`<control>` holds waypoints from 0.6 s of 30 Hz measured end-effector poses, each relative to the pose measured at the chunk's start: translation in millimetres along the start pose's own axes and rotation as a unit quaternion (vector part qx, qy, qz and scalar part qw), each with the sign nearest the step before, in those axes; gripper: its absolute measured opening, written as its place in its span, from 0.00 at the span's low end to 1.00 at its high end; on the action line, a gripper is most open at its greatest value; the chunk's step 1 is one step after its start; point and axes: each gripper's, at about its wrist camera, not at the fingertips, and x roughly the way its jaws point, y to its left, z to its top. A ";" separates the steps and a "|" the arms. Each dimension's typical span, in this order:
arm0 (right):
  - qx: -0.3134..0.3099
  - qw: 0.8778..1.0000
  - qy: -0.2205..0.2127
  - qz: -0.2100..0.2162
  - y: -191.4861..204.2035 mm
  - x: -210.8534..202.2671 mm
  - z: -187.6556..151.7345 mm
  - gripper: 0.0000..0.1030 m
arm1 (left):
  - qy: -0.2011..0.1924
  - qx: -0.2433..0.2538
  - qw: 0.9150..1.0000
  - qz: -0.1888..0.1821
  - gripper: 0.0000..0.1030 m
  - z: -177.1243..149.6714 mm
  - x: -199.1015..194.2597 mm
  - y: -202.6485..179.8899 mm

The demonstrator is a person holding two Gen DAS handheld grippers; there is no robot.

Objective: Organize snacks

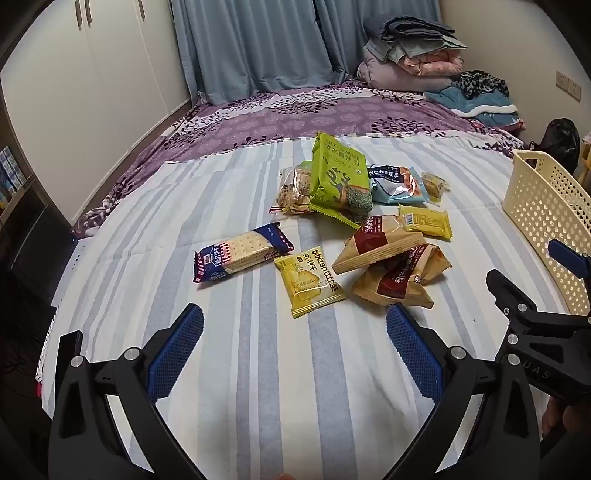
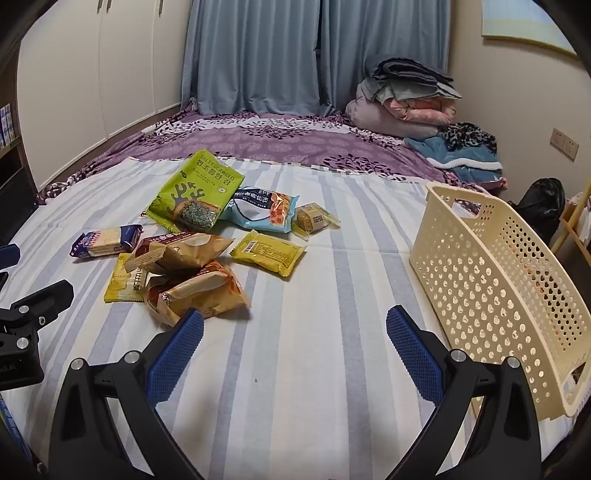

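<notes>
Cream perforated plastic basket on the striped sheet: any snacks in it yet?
Cannot tell for sure. The cream perforated plastic basket shows only its outer wall; its floor is hidden. Nothing pokes above its rim.

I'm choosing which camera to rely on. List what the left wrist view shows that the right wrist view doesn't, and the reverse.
Only the left wrist view: the clear bag of snacks behind the green packet.

Only the right wrist view: the whole cream basket and a picture on the wall.

Both: the snack pile on the striped sheet, blue curtains, folded blankets, and open fingers.
</notes>
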 end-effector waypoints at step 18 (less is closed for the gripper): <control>-0.003 1.000 0.001 0.003 0.6 -2.0 1.8 0.95 | 0.004 -0.002 1.000 0.000 0.98 -2.3 2.9 0.1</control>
